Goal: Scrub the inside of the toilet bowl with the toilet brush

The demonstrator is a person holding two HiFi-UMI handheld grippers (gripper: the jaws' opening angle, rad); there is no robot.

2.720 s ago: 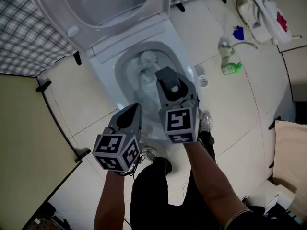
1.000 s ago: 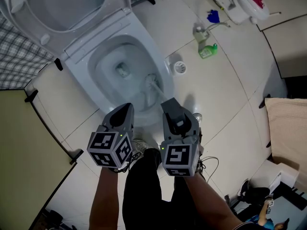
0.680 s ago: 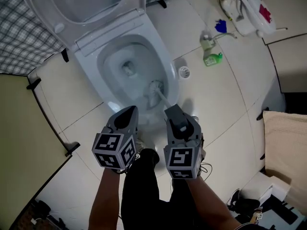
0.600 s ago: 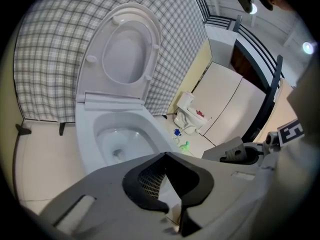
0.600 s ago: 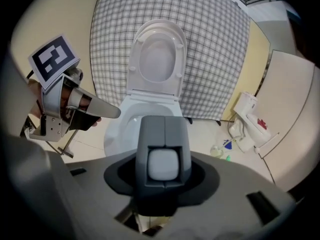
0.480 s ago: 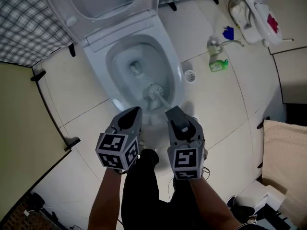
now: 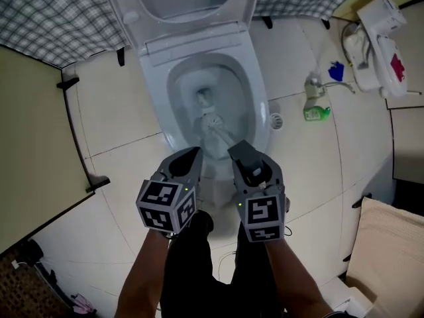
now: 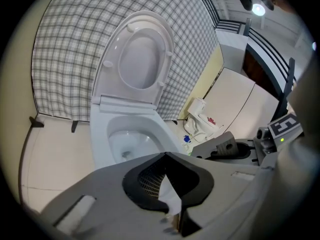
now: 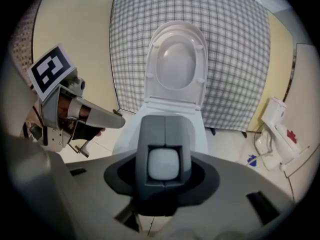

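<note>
Head view: R fingers [image 7: 240, 153] on brush [image 7: 212, 121]

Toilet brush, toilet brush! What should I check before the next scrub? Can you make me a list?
1. Grip: right tongs shut on the toilet brush handle: ok.
2. Brush head down inside the toilet bowl: ok.
3. Raised seat up and out of the way: ok.
4. The left tongs shut, empty and off the brush: ok.
5. Bristles really pressing on the bowl wall: cannot tell.
6. The green bottle on the floor, away from the bowl: ok.
</note>
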